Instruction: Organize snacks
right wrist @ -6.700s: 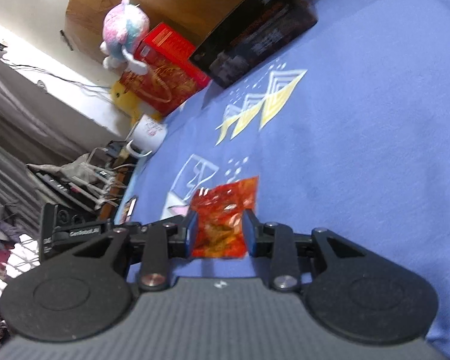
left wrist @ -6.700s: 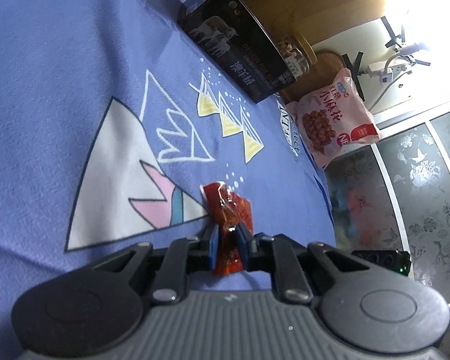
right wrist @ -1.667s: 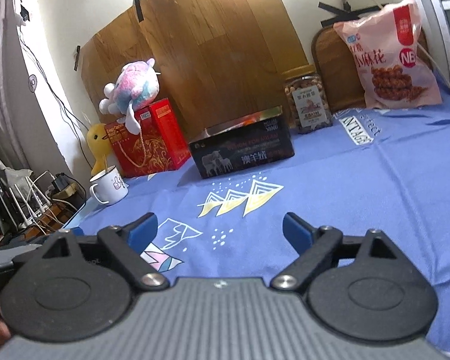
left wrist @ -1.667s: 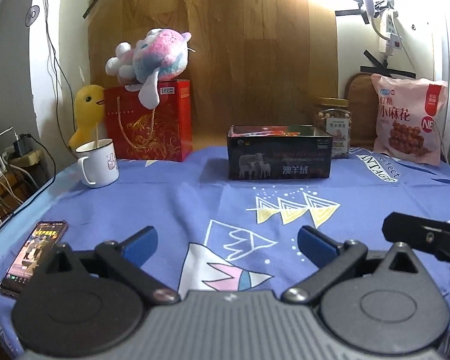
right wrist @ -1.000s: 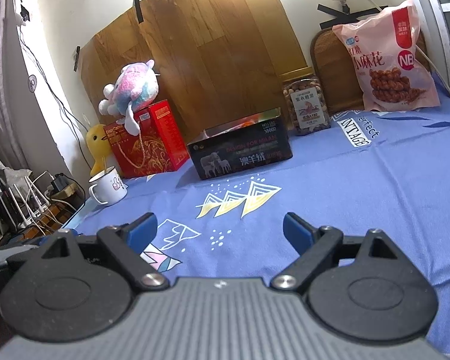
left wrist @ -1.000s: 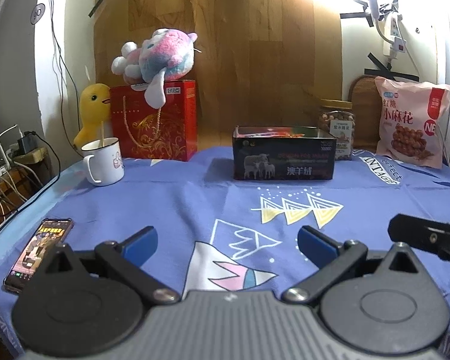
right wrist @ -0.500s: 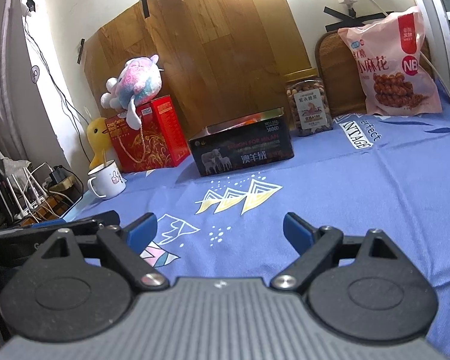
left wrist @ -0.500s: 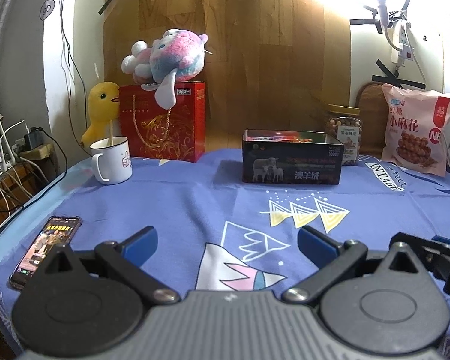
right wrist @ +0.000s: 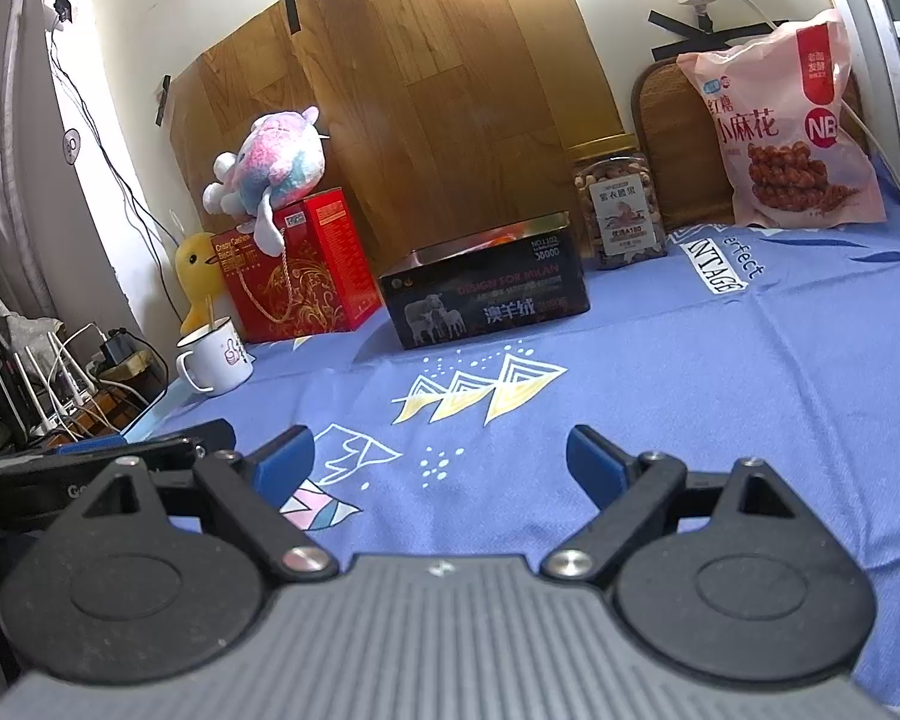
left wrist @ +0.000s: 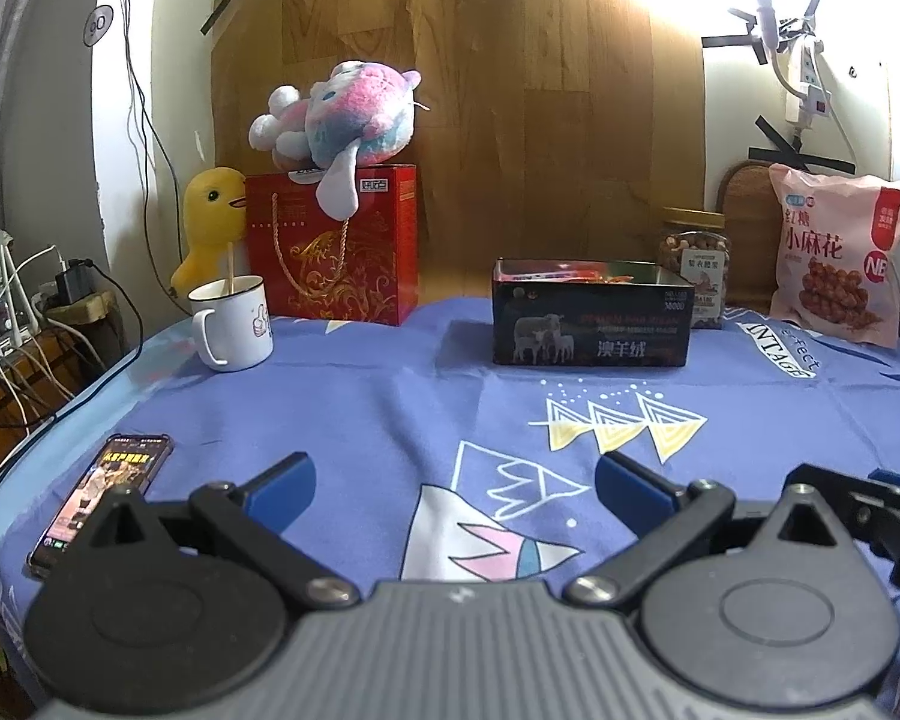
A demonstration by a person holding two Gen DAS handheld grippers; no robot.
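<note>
A black open-top box [left wrist: 591, 321] stands at the far middle of the blue tablecloth, with red snack packets [left wrist: 576, 268] showing inside it; it also shows in the right wrist view [right wrist: 486, 297]. My left gripper [left wrist: 453, 480] is open and empty, low over the near part of the cloth. My right gripper [right wrist: 438, 456] is open and empty, to the right of the left one. Part of the right gripper shows at the left wrist view's right edge [left wrist: 870, 510].
A white mug [left wrist: 231, 321], a red gift box [left wrist: 336, 249] with a plush toy [left wrist: 336, 117] and a yellow duck [left wrist: 210, 225] stand at the back left. A nut jar [left wrist: 696, 267] and a pink snack bag [left wrist: 837, 264] stand at the back right. A phone [left wrist: 108, 495] lies near the left edge.
Both grippers, shut on red snack packets several seconds ago, are now open and empty. Over the last second both have drawn back slightly from the box.
</note>
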